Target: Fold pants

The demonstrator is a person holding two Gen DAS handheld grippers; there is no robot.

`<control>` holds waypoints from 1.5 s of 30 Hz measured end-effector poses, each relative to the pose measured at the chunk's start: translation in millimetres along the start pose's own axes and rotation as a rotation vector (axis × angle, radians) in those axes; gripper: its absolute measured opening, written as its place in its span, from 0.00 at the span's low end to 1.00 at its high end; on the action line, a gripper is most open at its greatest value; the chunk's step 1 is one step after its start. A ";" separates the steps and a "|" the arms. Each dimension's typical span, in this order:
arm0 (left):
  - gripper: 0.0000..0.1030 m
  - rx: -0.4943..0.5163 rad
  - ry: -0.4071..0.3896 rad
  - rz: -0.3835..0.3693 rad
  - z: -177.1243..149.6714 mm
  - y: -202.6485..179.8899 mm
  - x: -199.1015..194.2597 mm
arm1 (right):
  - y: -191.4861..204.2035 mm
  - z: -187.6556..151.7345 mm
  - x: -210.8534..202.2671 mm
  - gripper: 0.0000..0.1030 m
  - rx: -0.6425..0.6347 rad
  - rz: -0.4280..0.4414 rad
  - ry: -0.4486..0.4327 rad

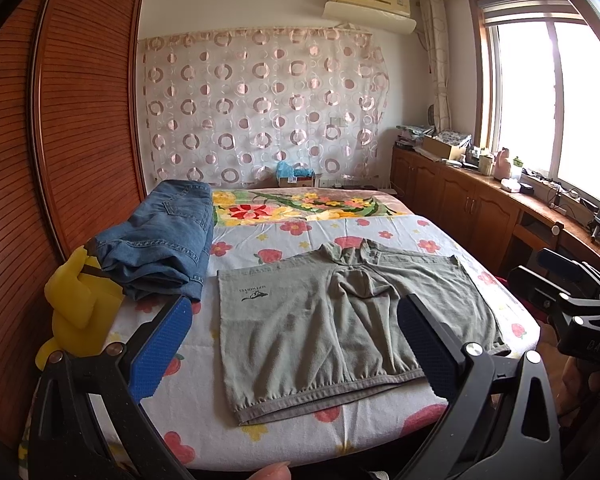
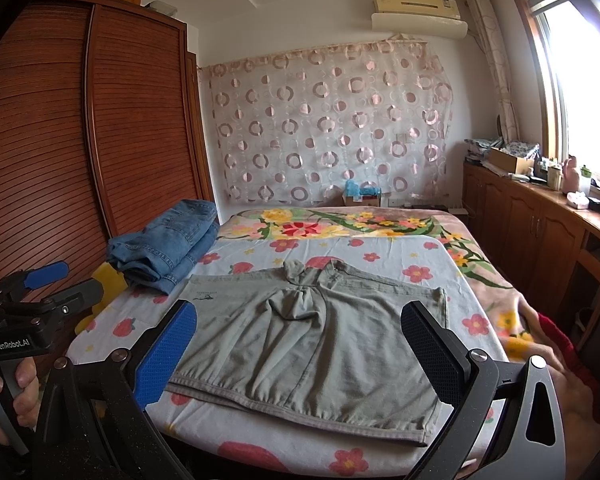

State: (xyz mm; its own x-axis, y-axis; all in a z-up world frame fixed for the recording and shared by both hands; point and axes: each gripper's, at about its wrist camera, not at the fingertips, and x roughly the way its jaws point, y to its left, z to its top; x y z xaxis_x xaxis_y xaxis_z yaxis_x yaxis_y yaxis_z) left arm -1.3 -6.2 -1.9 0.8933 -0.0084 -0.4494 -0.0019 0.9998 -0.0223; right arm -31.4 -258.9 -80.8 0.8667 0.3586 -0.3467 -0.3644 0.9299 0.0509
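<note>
Grey-green pants (image 1: 332, 320) lie flat on the flowered bed sheet, waistband at the near edge and legs doubled back toward the middle; the right wrist view shows the same pants (image 2: 312, 344). My left gripper (image 1: 296, 320) hangs open above the near half of the pants, holding nothing. My right gripper (image 2: 300, 320) is also open over the pants, empty. The left gripper's body (image 2: 32, 300) shows at the left of the right wrist view, held by a hand (image 2: 4, 392). The right gripper's body (image 1: 572, 296) shows at the right of the left wrist view.
Folded blue jeans (image 1: 164, 248) are stacked at the bed's left side, over a yellow object (image 1: 80, 312). A slatted wooden wardrobe (image 1: 60, 140) stands left of the bed. Low wooden cabinets (image 1: 472, 204) with clutter run under the window on the right. The bed sheet (image 1: 380, 236) extends beyond the pants.
</note>
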 end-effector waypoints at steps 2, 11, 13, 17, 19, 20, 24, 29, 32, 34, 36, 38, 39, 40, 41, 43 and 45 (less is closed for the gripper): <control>0.99 -0.003 0.006 -0.001 -1.0 1.0 2.3 | -1.6 -1.1 0.9 0.99 0.001 -0.001 0.005; 0.99 -0.006 0.055 0.006 -12.2 16.8 22.9 | -6.8 -2.8 2.8 0.99 -0.010 -0.002 0.024; 1.00 -0.007 0.066 0.008 -14.1 20.0 26.3 | -8.1 -3.5 7.4 0.99 -0.016 0.004 0.047; 1.00 -0.013 0.097 0.008 -21.1 30.2 35.5 | -11.5 -6.4 11.6 0.99 -0.025 -0.008 0.070; 0.99 -0.015 0.110 0.009 -24.5 33.1 39.5 | -12.9 -6.8 12.9 0.99 -0.029 -0.013 0.082; 0.99 -0.017 0.120 0.010 -27.3 35.4 43.7 | -13.7 -7.8 14.6 0.99 -0.031 -0.015 0.091; 1.00 -0.023 0.154 0.016 -37.1 44.8 54.4 | -18.2 -13.9 25.0 0.99 -0.034 -0.021 0.143; 0.99 -0.037 0.219 0.026 -54.9 58.5 74.4 | -25.2 -24.1 39.3 0.99 -0.035 -0.042 0.209; 0.99 -0.046 0.250 0.025 -64.4 63.6 81.7 | -26.7 -26.1 42.2 0.99 -0.034 -0.056 0.245; 0.99 -0.049 0.267 0.034 -69.7 66.3 84.7 | -26.1 -25.8 41.1 0.99 -0.033 -0.064 0.262; 0.99 -0.047 0.288 0.041 -76.5 70.2 88.1 | -24.3 -24.9 39.2 0.99 -0.039 -0.073 0.281; 0.99 -0.053 0.309 0.045 -84.0 74.5 91.0 | -22.1 -22.1 36.5 0.98 -0.044 -0.081 0.303; 0.99 -0.056 0.314 0.043 -86.2 76.1 91.7 | -21.9 -21.8 36.7 0.98 -0.044 -0.084 0.311; 0.99 -0.058 0.320 0.042 -88.0 77.5 91.6 | -21.6 -21.0 36.0 0.98 -0.044 -0.087 0.320; 0.99 -0.062 0.325 0.040 -90.3 79.4 91.3 | -20.8 -20.2 34.5 0.98 -0.045 -0.091 0.328; 0.99 -0.068 0.327 0.031 -92.9 82.8 91.2 | -19.5 -19.2 31.4 0.98 -0.045 -0.094 0.338; 0.97 -0.077 0.327 0.007 -94.4 84.6 90.2 | -17.9 -18.9 27.1 0.99 -0.045 -0.099 0.341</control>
State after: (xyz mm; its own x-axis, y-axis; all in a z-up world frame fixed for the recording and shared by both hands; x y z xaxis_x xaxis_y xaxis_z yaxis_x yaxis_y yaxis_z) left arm 36.7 75.7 -128.6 0.7015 -0.0202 -0.7124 -0.0523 0.9954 -0.0798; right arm -7.9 -267.4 -108.8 0.7381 0.2117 -0.6406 -0.3056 0.9514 -0.0376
